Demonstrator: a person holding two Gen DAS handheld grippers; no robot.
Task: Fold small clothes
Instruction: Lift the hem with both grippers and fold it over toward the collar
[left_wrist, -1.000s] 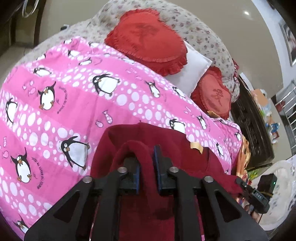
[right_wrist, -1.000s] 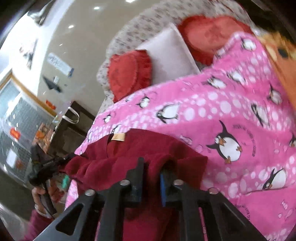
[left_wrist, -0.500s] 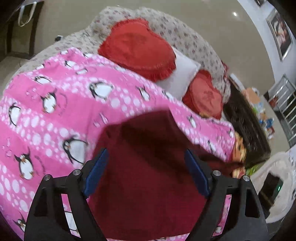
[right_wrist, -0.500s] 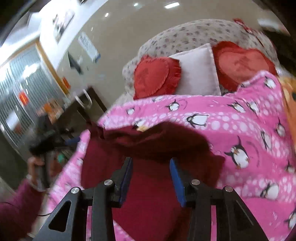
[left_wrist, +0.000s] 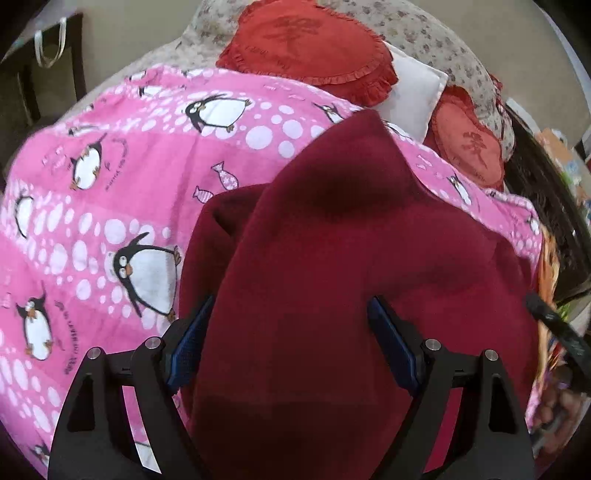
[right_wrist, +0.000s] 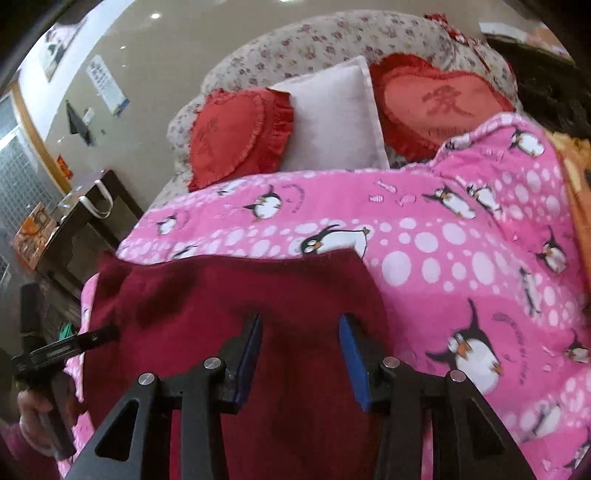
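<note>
1. Your left gripper (left_wrist: 290, 339) stands wide open above the dark red garment (left_wrist: 332, 277); its jaws have just been opening, and the blue pads (left_wrist: 190, 347) sit on either side of the cloth without pressing it.
2. Your right gripper (right_wrist: 301, 354) is partly open; its jaws have just been opening too, with the garment (right_wrist: 229, 295) below and between them, not pinched.
3. The garment lies on the pink penguin blanket (left_wrist: 110, 177), near the edge closest to you, with one layer folded over another on its left side in the left wrist view.
4. Beyond the blanket (right_wrist: 443, 258) you see two red heart cushions (right_wrist: 236, 136) with a white pillow (right_wrist: 332, 118) between them, leaning on a flowered backrest (right_wrist: 314, 40).
5. In the right wrist view, your hand (right_wrist: 40, 413) holds the left gripper's handle at the lower left.
</note>
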